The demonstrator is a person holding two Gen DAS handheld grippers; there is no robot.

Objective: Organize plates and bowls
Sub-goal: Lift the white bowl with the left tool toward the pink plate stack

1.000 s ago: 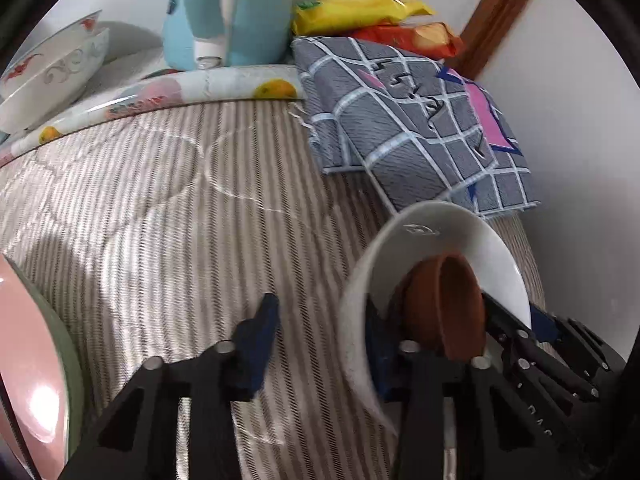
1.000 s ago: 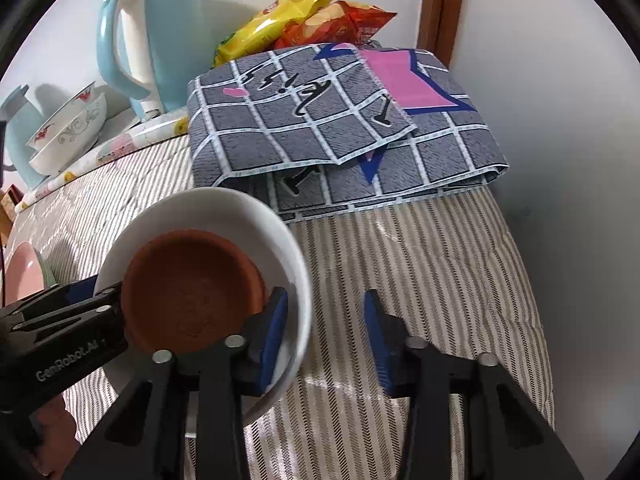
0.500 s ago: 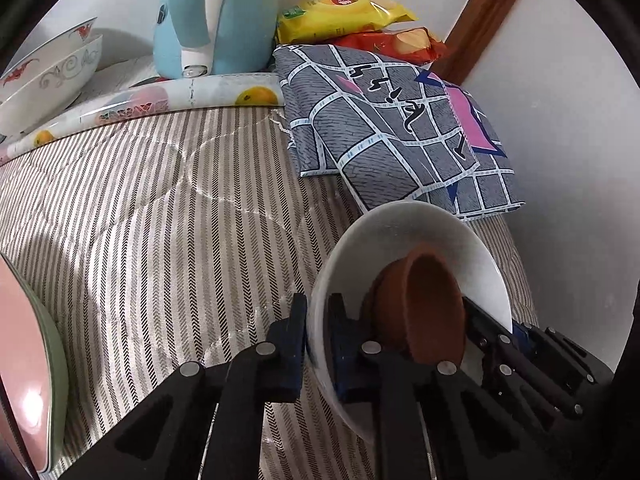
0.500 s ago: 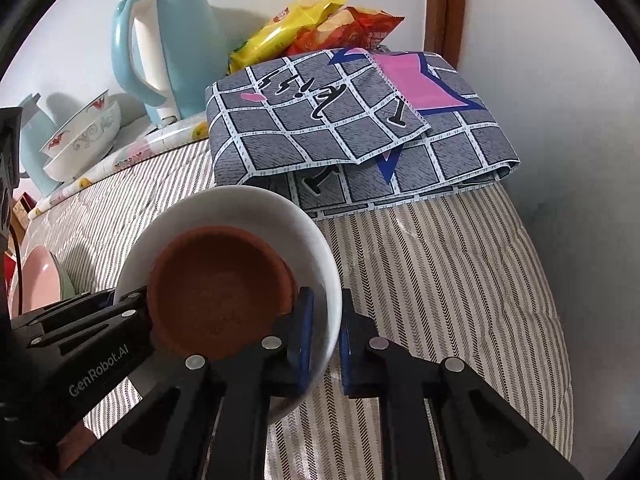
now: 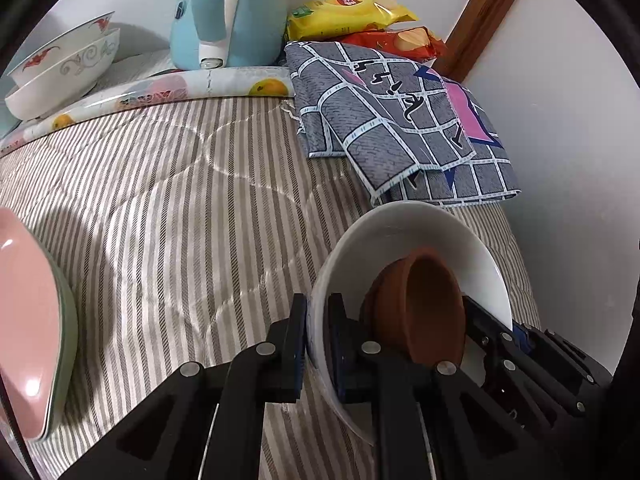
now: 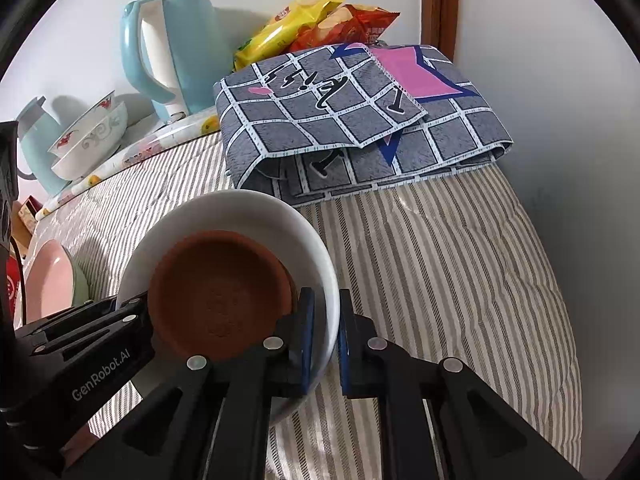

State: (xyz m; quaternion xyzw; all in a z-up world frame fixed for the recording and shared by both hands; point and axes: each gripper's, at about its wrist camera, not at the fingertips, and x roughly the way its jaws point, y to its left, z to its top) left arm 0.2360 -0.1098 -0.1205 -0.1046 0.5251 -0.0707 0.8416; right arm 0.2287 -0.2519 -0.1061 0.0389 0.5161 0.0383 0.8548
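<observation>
A small dish (image 6: 218,288) sits inside a bowl (image 6: 316,248) over a quilted bed (image 6: 440,264). Behind it lies a folded cloth (image 6: 360,132), with snack bags (image 6: 312,20) and a kettle (image 6: 176,52) further back (against the wall). Stacked plates (image 6: 52,284) lie left

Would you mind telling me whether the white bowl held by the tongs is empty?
No, a brown clay dish sits inside the white bowl, as the right wrist view shows plainly.
</observation>
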